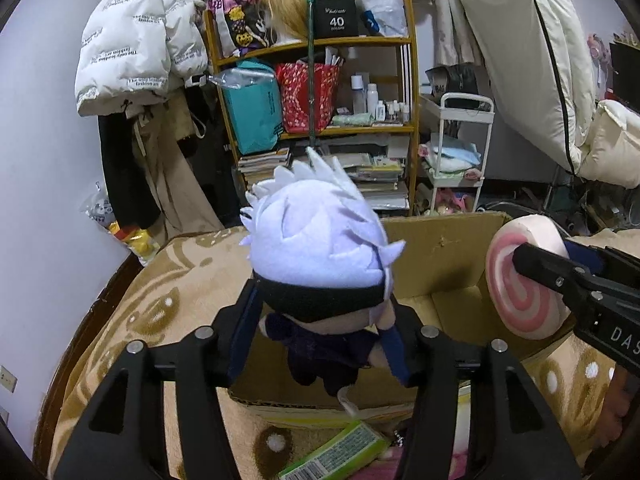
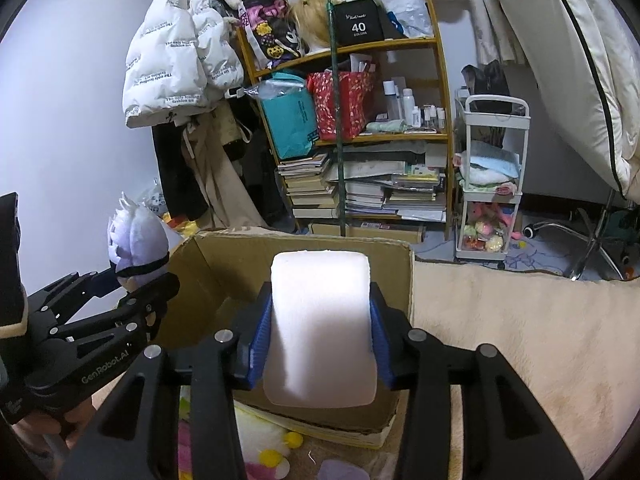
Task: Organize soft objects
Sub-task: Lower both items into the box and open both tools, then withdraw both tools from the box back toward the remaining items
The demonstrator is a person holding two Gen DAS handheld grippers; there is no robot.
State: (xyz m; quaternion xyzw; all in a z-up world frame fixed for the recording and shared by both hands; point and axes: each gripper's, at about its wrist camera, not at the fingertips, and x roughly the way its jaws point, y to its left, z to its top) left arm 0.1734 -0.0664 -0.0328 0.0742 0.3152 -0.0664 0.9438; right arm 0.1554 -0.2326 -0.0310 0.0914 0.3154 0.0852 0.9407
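Observation:
My left gripper [image 1: 320, 340] is shut on a plush doll [image 1: 320, 256] with spiky white hair, a black band and dark clothes. It holds the doll above the open cardboard box [image 1: 440, 252]. My right gripper [image 2: 320, 340] is shut on a pink and white swirl cushion [image 2: 322, 320], also over the box [image 2: 304, 248]. The cushion's swirl face shows in the left wrist view [image 1: 524, 280]. The left gripper and doll [image 2: 138, 244] show at the left of the right wrist view.
The box sits on a tan patterned blanket [image 1: 160, 308]. A green packet [image 1: 340, 452] and other soft toys [image 2: 264, 452] lie in front of it. Behind stand a crowded wooden shelf [image 2: 360, 136], a white trolley [image 2: 492, 184] and hanging coats [image 1: 136, 48].

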